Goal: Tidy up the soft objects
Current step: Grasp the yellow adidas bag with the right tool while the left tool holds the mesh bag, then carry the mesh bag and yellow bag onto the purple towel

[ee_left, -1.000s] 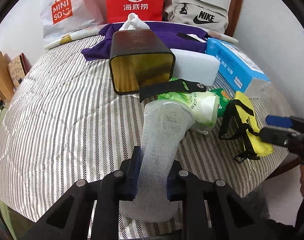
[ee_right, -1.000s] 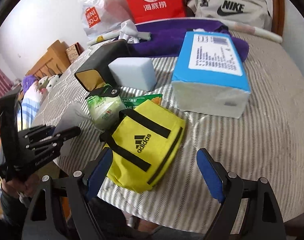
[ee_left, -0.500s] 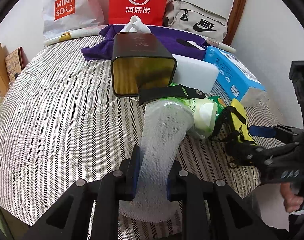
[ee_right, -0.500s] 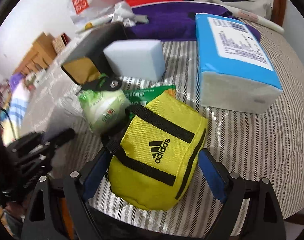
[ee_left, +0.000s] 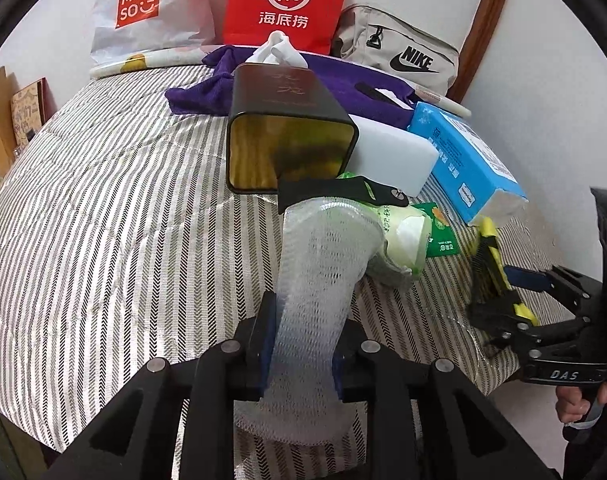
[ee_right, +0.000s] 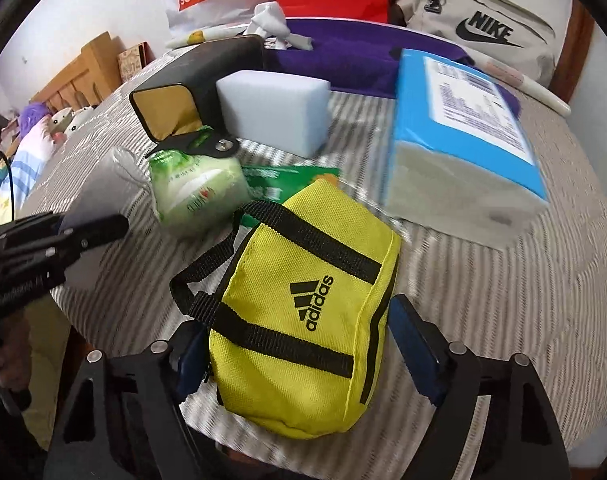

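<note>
Yellow pouch (ee_right: 303, 320) framed for a grab, white foam netting (ee_left: 315, 292) already pinched.

Nearest the lenses: left gripper (ee_left: 301, 346) clenched narrow on the netting sleeve, squashing it flat, probably to lift it off the striped bedspread (ee_left: 103, 220); right gripper (ee_right: 295, 354) wide and closing, pouch between the pads, left pad apparently at the fabric, right one just clear, so not yet gripped. Beyond: green wipes pack (ee_right: 195, 192), black tissue box (ee_left: 291, 136) on its side, white sponge block (ee_right: 275, 112), blue tissue pack (ee_right: 463, 128). Farthest: purple cloth (ee_left: 343, 84), bags against the wall.
</note>
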Demonstrator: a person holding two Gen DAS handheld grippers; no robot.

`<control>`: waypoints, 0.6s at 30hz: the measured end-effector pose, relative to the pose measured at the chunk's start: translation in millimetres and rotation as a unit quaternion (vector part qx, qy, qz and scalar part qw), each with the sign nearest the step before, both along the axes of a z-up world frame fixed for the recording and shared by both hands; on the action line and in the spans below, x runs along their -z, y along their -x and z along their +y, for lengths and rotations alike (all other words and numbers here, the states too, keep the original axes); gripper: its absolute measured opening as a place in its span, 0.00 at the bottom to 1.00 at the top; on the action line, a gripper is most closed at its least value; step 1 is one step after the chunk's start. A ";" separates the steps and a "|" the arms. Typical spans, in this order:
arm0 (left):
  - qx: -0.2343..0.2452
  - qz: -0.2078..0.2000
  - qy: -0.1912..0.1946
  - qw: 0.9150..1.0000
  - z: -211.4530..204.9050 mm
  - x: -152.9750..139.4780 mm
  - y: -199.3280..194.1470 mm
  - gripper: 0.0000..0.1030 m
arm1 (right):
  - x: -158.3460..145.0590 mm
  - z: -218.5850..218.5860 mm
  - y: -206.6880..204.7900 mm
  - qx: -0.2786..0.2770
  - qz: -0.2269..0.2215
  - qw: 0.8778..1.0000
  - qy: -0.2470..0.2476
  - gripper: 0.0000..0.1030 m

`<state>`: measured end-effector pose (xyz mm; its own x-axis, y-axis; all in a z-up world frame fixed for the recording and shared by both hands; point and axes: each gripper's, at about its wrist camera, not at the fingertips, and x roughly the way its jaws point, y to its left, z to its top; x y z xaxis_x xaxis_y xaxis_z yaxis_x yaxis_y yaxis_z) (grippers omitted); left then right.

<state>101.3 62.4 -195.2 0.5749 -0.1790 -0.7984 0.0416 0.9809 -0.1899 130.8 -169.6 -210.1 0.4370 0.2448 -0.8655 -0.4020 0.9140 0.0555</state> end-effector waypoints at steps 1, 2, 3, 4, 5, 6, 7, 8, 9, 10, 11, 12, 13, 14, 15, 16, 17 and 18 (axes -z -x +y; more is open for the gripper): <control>-0.002 0.000 -0.001 1.000 -0.2 -0.1 0.1 0.21 | -0.3 -6.5 1.9 0.004 0.000 1.000 -0.001 0.78; -0.005 0.000 -0.001 1.000 -0.9 -0.1 0.2 0.21 | -0.4 -14.7 4.1 0.010 -0.001 1.000 -0.004 0.78; -0.007 -0.001 -0.002 1.000 -1.6 -0.2 0.4 0.21 | -0.5 -22.4 6.2 0.017 -0.001 1.000 -0.008 0.78; -0.009 -0.003 -0.001 1.000 -1.4 -0.1 0.4 0.21 | -0.1 -23.4 4.7 0.022 -0.001 1.000 -0.010 0.78; -0.014 -0.003 0.003 1.000 -1.0 0.0 0.4 0.21 | -0.2 -31.3 6.4 0.029 -0.001 0.999 -0.014 0.78; -0.017 -0.002 0.007 1.000 -0.4 -0.1 0.1 0.21 | -1.0 -34.4 6.0 0.032 -0.001 0.999 -0.016 0.78; -0.018 0.001 0.008 1.000 0.0 -0.4 -0.5 0.21 | -1.2 -40.4 6.9 0.039 -0.002 0.999 -0.018 0.78; -0.019 0.004 0.010 1.000 0.6 -0.7 -1.4 0.21 | -1.3 -44.7 7.3 0.044 -0.001 0.999 -0.021 0.78; -0.021 0.007 0.013 1.000 1.8 -1.0 -2.2 0.20 | -1.7 -49.3 7.5 0.048 0.000 0.999 -0.024 0.78; -0.022 0.010 0.016 1.000 2.6 -1.3 -3.0 0.17 | -2.0 -52.8 7.5 0.051 0.000 0.998 -0.027 0.77; -0.022 0.014 0.020 0.999 3.3 -1.5 -3.8 0.15 | -3.0 -55.4 6.8 0.053 0.000 0.998 -0.031 0.77; -0.022 0.018 0.024 0.999 4.1 -2.1 -4.4 0.14 | -5.0 -59.0 6.0 0.054 0.003 0.998 -0.041 0.77; -0.025 0.018 0.027 0.999 5.0 -4.1 -4.2 0.13 | -7.4 -62.5 3.7 0.055 0.005 0.997 -0.051 0.77; -0.026 0.016 0.027 0.999 5.4 -6.6 -3.6 0.13 | -10.3 -63.8 3.7 0.056 0.004 0.997 -0.059 0.77; -0.027 0.014 0.025 0.999 5.6 -9.9 -3.2 0.12 | -14.2 -65.7 3.1 0.057 0.002 0.996 -0.065 0.77; -0.027 0.010 0.025 0.999 5.7 -14.0 -3.0 0.11 | -17.4 -66.7 3.1 0.058 -0.002 0.996 -0.067 0.77; -0.027 0.008 0.025 0.999 6.0 -16.9 -3.0 0.10 | -20.9 -67.5 2.8 0.058 -0.005 0.996 -0.068 0.77; -0.028 0.007 0.026 0.999 6.6 -20.4 -3.5 0.10 | -24.0 -68.9 3.2 0.058 -0.008 0.996 -0.070 0.77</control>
